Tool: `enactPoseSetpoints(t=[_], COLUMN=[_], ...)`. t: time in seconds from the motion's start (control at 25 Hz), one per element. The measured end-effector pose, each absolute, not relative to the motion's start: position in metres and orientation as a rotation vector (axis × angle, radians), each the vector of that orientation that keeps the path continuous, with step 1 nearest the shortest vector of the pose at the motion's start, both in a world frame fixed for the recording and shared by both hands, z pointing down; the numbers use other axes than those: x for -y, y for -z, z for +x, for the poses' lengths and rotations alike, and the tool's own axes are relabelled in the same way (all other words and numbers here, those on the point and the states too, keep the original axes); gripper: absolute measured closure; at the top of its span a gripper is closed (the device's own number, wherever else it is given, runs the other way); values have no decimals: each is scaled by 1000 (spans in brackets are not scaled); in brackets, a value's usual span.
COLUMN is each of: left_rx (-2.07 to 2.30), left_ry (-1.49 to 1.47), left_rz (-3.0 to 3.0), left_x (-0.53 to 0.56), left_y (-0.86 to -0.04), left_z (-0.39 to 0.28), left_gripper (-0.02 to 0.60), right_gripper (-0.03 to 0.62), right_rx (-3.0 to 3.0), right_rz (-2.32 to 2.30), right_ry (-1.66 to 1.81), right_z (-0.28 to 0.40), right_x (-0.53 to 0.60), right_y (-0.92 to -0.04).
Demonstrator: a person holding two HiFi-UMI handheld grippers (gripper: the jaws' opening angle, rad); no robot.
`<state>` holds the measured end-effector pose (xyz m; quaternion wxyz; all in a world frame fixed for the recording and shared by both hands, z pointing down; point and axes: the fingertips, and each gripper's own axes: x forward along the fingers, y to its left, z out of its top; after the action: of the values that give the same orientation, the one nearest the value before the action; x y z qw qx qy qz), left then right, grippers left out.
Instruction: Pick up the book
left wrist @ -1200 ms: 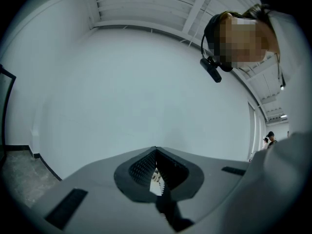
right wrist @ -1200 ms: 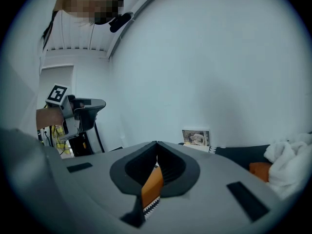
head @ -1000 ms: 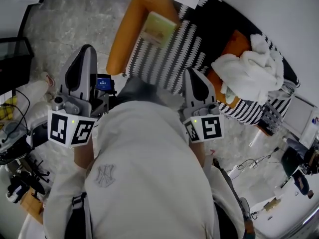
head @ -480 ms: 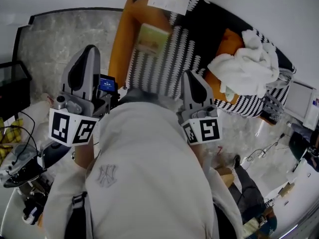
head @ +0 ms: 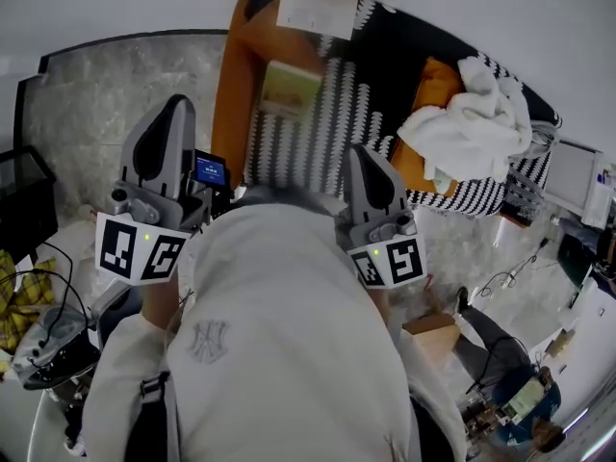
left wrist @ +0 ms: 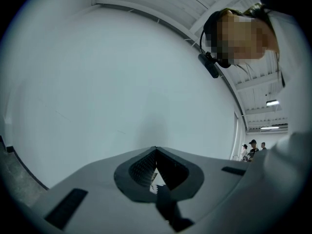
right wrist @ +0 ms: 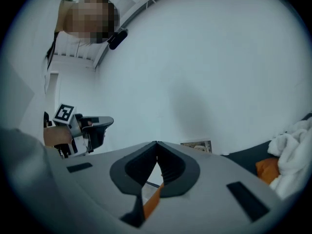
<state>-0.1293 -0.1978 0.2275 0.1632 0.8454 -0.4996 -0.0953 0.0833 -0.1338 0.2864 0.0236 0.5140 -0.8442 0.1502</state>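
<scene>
Since a second ago the book [head: 289, 87] has dropped lower in the head view and now sits more squarely ahead, as the person and both tools have swung toward the sofa [head: 231, 94]. It lies flat, cover up, on a black-and-white striped throw [head: 308, 142] draped over the seat, close to the orange arm, and nothing touches it. Just beyond it a picture [head: 318, 3] leans at the sofa's back. A heap of white towels [head: 472, 128] sits well apart from it, to the right.

Well short of the book, the left hand-held gripper [head: 176, 104] has its jaws pressed together on nothing. The right hand-held gripper [head: 358, 152] is likewise closed and empty, with a strip of orange sofa visible past its tips in its own view.

Trouble looks most likely at the grasp. Jaws that arrive closed would only shove the book along the soft throw, perhaps against the arm or under a fold. Even opened, a jaw could pinch cloth along with the cover, since the book lies flat with little edge showing. A one-cover grip might let the pages fan open.

As for containers, a black open-topped crate [head: 19, 200] stands at the left edge, and I cannot tell what is in it. A small brown box [head: 428, 335] sits on the floor to the right, contents unseen.
</scene>
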Motion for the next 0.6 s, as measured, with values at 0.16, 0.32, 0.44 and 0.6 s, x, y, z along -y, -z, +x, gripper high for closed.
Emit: enactPoseSetpoints(t=[0.16, 0.32, 0.44, 0.6], left_rx=[1451, 1475, 1498, 1508], left_ry=[243, 224, 210, 203], left_rz=[2381, 2351, 2341, 2357], left_x=[205, 212, 221, 224], left_y=[-231, -238, -243, -239], left_z=[-141, -146, -146, -137], left_gripper=[572, 572, 572, 572], right_gripper=[577, 577, 577, 577], right_rx=[2678, 2692, 2646, 2654], right_rz=[1546, 1486, 1458, 1445], right_ry=[-519, -522, -506, -497], right_z=[73, 69, 70, 79], right_x=[139, 148, 161, 176], right_y=[-282, -285, -295, -299])
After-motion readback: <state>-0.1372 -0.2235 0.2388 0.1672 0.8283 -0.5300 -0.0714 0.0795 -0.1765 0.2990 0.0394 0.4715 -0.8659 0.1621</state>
